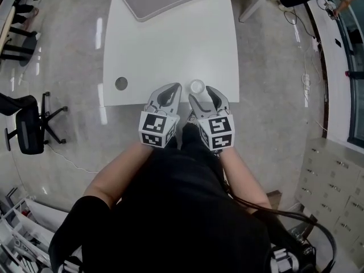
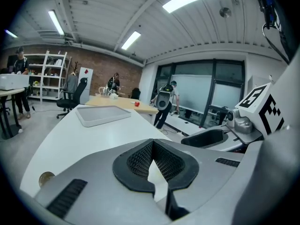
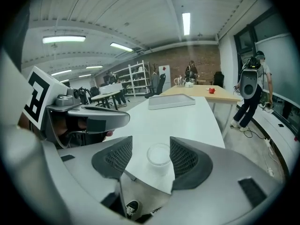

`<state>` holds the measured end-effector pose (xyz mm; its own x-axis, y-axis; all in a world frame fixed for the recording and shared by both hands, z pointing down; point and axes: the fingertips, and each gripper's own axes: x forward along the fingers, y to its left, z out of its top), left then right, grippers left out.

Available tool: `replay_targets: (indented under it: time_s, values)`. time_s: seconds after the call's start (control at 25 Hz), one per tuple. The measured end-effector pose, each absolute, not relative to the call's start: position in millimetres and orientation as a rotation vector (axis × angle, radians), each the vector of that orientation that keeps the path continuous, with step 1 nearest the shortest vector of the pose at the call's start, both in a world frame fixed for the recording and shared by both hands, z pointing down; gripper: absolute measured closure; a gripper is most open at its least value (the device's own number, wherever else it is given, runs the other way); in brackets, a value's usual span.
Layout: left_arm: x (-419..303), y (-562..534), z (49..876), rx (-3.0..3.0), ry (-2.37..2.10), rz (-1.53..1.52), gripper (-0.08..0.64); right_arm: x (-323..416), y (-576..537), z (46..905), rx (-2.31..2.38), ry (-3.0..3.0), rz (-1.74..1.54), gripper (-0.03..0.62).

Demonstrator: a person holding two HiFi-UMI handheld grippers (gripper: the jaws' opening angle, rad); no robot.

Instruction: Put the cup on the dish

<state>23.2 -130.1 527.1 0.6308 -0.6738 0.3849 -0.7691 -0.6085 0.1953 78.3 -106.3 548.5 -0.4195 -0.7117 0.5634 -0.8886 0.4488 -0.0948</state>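
A small clear cup (image 1: 197, 86) stands at the near edge of the white table (image 1: 170, 50). In the right gripper view the cup (image 3: 159, 154) stands between the two dark pads (image 3: 187, 158), which do not press on it. My right gripper (image 1: 206, 95) is open around it. Beside it on the left, my left gripper (image 1: 169, 91) is shut and holds nothing; its pads (image 2: 140, 161) meet at the tips. The dish, a grey rectangular tray (image 1: 132, 4), lies empty at the far end of the table, also seen as the tray (image 3: 171, 101) and the tray (image 2: 84, 121).
A round grommet (image 1: 121, 83) sits in the table near its front left corner. A black office chair (image 1: 31, 127) stands on the floor to the left. A wooden table (image 3: 206, 92) and several people are farther back in the room.
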Motion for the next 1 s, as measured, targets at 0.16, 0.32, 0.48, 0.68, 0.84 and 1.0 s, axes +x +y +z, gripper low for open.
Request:
replay_targets:
  time_s: [0.16,0.32,0.48,0.68,0.84,1.0]
  values:
    - [20.6,-133.9,536.5,2.495,-1.164,0.414,0.563,77.3,-109.8,573.0,1.293,-2.221,0.563,0.362]
    - [19.5,-138.1,547.1,2.48,-1.163,0.441,0.563,79.2,-116.7,598.1,1.265,-2.186,0.592,0.35]
    - [17.2,-141.7,556.6,2.462,-1.168,0.461,0.563,76.7,-123.3,622.1,1.23,-2.159,0.621,0.35]
    - [18.5,-147.9,565.9,2.443,-1.177,0.475,0.563,73.1,-133.0,636.7,1.211,-2.163,0.619,0.35]
    - [19.0,-155.2,575.7,2.424,-1.179,0.484,0.563,66.9,-138.6,648.6,1.169,-2.164,0.63,0.35]
    - [18.5,-160.1,585.3,2.405,-1.176,0.5,0.563,62.3,-145.4,657.5,1.141,-2.159,0.623,0.35]
